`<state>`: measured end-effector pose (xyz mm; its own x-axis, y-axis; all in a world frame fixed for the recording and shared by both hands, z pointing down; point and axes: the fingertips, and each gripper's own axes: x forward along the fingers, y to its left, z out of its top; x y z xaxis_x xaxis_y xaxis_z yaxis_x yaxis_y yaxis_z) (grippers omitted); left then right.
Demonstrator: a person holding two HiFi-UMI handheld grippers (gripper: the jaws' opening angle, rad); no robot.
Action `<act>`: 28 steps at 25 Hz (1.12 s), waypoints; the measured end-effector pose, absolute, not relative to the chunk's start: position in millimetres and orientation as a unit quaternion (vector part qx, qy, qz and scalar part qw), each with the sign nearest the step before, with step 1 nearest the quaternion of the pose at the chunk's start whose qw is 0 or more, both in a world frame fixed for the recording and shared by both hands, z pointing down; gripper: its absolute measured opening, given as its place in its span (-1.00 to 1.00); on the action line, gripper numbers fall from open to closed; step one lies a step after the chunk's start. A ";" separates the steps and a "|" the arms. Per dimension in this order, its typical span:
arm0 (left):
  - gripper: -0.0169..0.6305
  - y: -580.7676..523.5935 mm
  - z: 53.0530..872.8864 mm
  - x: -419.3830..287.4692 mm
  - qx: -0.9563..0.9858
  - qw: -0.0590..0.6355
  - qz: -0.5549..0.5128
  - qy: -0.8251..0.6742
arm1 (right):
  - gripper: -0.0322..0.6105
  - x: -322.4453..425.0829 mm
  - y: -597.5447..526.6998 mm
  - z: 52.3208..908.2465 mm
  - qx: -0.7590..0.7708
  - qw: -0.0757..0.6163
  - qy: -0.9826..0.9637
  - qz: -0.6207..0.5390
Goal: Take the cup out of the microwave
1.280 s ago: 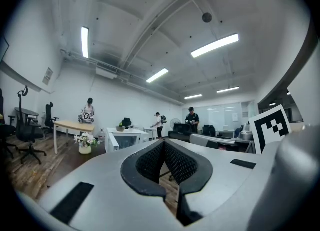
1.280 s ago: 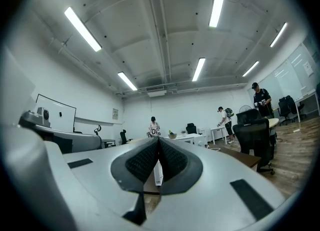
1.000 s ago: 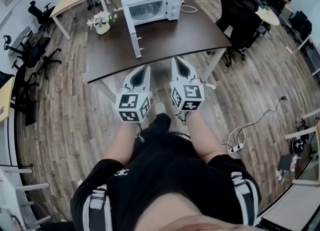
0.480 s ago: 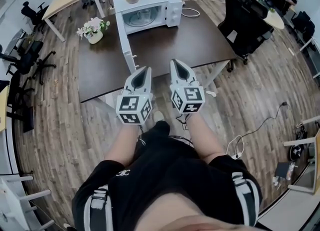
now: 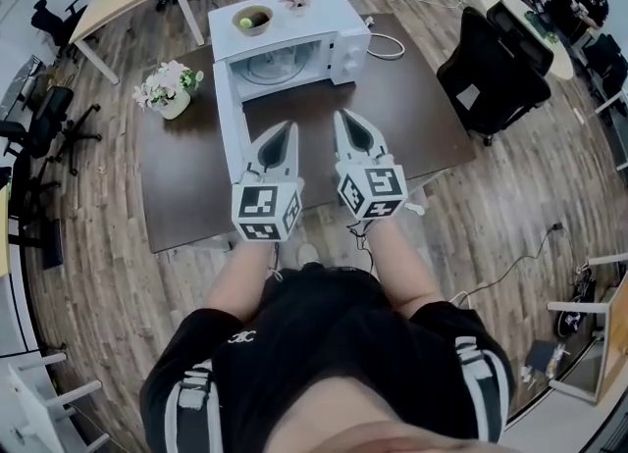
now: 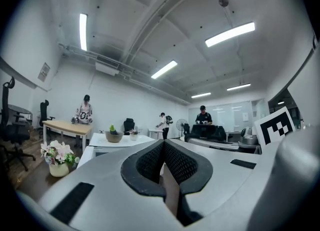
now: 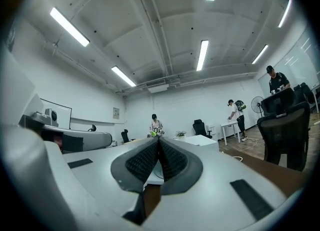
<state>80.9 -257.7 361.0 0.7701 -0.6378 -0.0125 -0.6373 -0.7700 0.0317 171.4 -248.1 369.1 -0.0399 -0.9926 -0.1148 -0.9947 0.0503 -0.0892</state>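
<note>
A white microwave (image 5: 294, 25) stands at the far side of a dark brown table (image 5: 186, 186). Its door (image 5: 229, 123) hangs open toward me on the left. Inside I see the round glass turntable (image 5: 267, 67); I cannot make out a cup in there. My left gripper (image 5: 287, 128) and right gripper (image 5: 344, 117) are held side by side over the near half of the table, pointing level at the microwave, a short way from its front. Both are shut with nothing between the jaws, as the left gripper (image 6: 164, 142) and right gripper (image 7: 158, 139) views show.
On top of the microwave sit a bowl (image 5: 252, 20) with a green item and a small object. A flower pot (image 5: 167, 90) stands on the table's left, a cable (image 5: 389, 45) at the right. A black office chair (image 5: 494, 61) stands beside the table. People work at desks far behind.
Both grippers have moved forward from beyond the table's near edge to over the tabletop, and the microwave is much closer. Both grippers have stayed shut.
</note>
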 end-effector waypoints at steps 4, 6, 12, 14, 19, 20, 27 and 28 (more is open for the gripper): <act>-0.95 -301.8 365.6 103.1 0.936 0.019 0.000 -0.351 | -0.90 195.8 -289.9 364.6 -0.684 0.087 0.724 0.002; -0.95 -314.8 366.7 111.3 0.933 0.022 0.004 -0.358 | -0.90 206.3 -305.4 363.1 -0.679 0.095 0.728 0.000; -0.95 -341.6 366.7 118.7 0.918 0.028 0.008 -0.396 | -0.90 224.5 -344.7 373.4 -0.670 0.080 0.738 -0.009; -0.95 -348.8 367.5 117.0 0.912 0.030 0.008 -0.409 | -0.50 223.7 -357.6 375.3 -0.660 0.083 0.747 -0.004; -0.95 -365.9 370.9 109.0 0.896 0.034 0.009 -0.443 | 0.89 220.6 -397.0 387.0 -0.642 0.081 0.762 0.001; -0.95 -368.1 371.8 107.4 0.893 0.034 0.010 -0.448 | 0.89 221.3 -403.1 392.0 -0.645 0.073 0.761 0.003; -0.95 -383.1 388.2 95.9 0.875 0.049 0.020 -0.480 | 0.89 208.0 -444.6 442.1 -0.632 0.013 0.775 -0.014; -0.95 -386.7 392.0 94.3 0.873 0.052 0.023 -0.485 | 0.89 204.6 -453.9 453.6 -0.628 0.001 0.778 -0.015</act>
